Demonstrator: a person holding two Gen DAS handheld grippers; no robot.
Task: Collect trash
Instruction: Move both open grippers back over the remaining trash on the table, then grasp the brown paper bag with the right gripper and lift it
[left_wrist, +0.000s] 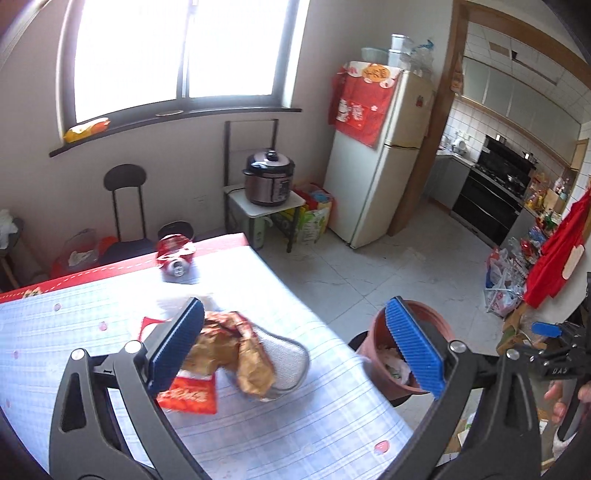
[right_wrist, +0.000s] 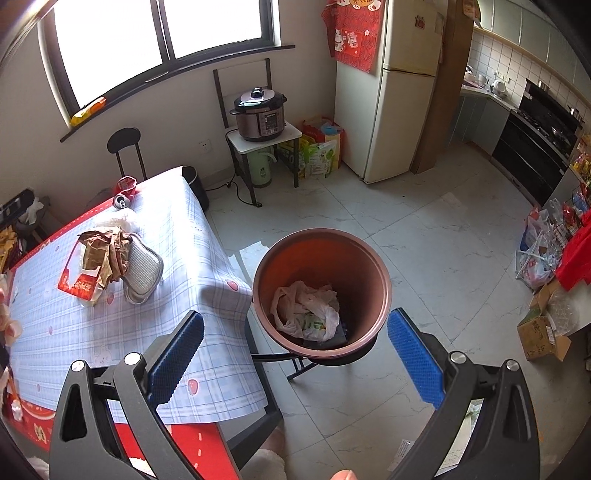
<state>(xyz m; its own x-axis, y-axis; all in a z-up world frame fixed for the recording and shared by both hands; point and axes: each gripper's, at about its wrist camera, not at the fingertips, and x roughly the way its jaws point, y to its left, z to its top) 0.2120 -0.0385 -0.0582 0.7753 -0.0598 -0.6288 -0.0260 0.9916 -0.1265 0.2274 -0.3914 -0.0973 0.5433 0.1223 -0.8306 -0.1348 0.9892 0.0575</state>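
Left gripper, jaws wide and empty, is hovering over crumpled brown paper wrapper on checked tablecloth table, beside round terracotta-brown bin. Right gripper, also wide and empty, is hanging over the bin. Best to straddle the wrapper fully before closing.

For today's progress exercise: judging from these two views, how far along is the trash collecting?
Done: the brown bin beside the table already holds a crumpled white plastic bag. In hand: nothing; the left claw and right claw are both open and empty. Left: the crumpled brown wrapper, the red packet and the crushed red can remain on the table.
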